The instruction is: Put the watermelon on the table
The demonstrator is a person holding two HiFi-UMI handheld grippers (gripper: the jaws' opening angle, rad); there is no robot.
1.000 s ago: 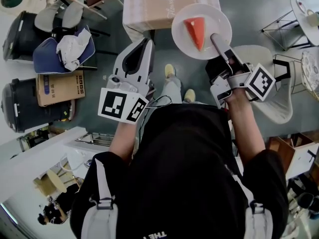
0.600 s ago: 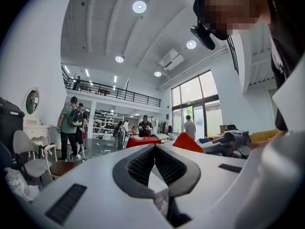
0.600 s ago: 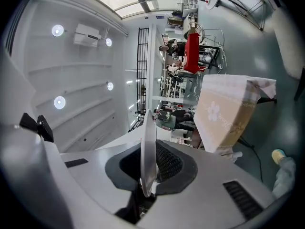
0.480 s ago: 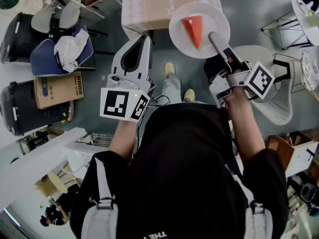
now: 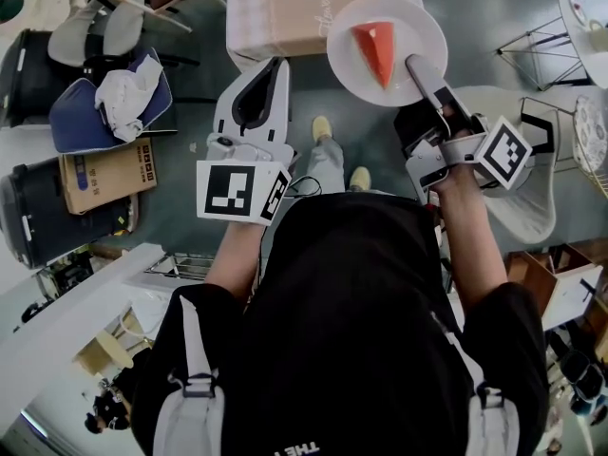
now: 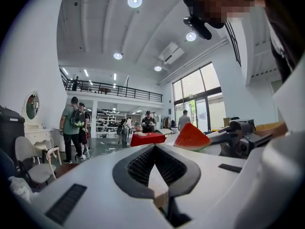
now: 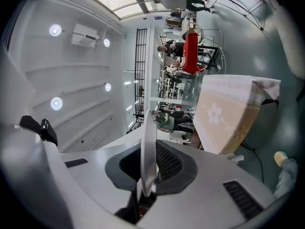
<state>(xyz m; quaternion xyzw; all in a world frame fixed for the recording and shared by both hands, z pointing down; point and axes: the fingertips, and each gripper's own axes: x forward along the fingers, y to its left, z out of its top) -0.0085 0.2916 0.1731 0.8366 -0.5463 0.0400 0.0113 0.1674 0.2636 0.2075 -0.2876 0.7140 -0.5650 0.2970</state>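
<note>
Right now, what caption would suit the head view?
Right gripper holds a white plate with a watermelon wedge near the cloth-covered table.

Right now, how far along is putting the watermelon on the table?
Done: the watermelon slice lies on a white plate. In hand: the right gripper clamps the plate's rim, holding it near the table. Remaining: setting it down there. The left gripper is shut, empty.

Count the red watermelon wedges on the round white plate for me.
1. The single red watermelon wedge lies near the middle of the round white plate, which the right gripper holds clamped by its rim. The plate's top is fully in view, so none is hidden there.
</note>
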